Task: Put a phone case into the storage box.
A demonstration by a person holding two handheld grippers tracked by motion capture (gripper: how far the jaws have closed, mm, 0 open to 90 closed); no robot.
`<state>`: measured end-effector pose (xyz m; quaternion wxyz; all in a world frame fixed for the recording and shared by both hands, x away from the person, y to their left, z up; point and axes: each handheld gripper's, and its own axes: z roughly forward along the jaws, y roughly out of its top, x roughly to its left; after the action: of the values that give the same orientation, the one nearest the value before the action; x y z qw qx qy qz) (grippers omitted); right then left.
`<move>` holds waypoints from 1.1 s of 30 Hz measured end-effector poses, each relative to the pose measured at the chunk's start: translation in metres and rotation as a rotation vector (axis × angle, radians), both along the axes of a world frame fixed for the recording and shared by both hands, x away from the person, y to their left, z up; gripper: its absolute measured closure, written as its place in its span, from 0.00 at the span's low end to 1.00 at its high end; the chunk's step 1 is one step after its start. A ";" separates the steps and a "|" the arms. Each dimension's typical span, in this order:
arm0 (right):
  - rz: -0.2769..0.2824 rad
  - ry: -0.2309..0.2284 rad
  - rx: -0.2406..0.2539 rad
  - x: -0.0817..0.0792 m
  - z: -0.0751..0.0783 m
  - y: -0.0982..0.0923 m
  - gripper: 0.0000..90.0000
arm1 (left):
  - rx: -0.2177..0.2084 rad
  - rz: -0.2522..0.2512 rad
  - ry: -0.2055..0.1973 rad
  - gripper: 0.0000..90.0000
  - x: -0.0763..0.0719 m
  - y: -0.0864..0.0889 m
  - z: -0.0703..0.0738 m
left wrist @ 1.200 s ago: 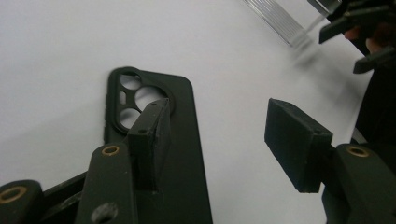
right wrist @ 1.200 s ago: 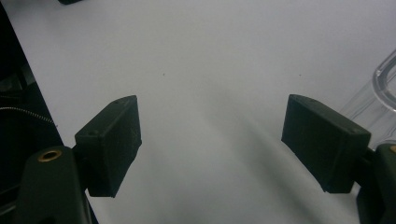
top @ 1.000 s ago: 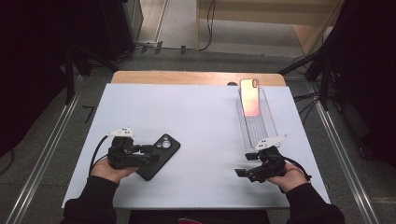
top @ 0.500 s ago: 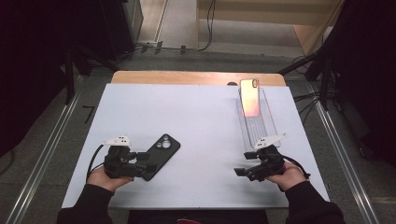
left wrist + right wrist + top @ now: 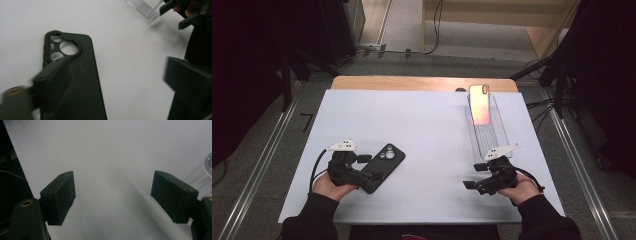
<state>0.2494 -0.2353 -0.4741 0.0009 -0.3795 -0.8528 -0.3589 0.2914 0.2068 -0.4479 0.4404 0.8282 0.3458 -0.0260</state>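
Observation:
A black phone case [image 5: 384, 161] lies flat on the white table, camera cut-outs toward the far side. My left gripper [image 5: 369, 168] stands open at the case's near end. In the left gripper view, one jaw hangs over the case [image 5: 75, 82] and the other is off to its right, so the left gripper [image 5: 115, 72] straddles its long edge. My right gripper [image 5: 473, 176] is open above bare table near the front right, and the right gripper view shows nothing between the right gripper's [image 5: 112, 190] wide jaws. A phone [image 5: 479, 104] with an orange-pink back leans upright at the far right.
A clear ribbed tray [image 5: 489, 137] runs from the phone toward my right gripper, and its corner shows as the tray [image 5: 203, 171] in the right gripper view. A wooden strip [image 5: 412, 83] borders the table's far edge. The right gripper [image 5: 185, 12] appears far off in the left gripper view.
My left hand has drawn back a little toward the table's near edge while the case stayed put. The right gripper has barely moved.

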 end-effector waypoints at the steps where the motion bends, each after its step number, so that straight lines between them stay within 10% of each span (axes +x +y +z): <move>1: -0.002 0.001 -0.001 0.000 0.000 0.000 0.20 | -0.002 -0.007 -0.002 0.00 0.002 -0.001 0.000; 33: -0.019 0.003 -0.017 -0.003 -0.002 -0.003 0.20 | 0.372 0.060 -0.034 0.08 0.030 -0.030 -0.045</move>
<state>0.2463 -0.2384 -0.4760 -0.0044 -0.3881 -0.8521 -0.3510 0.3211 0.1764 -0.4925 0.2858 0.8849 0.3619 0.0655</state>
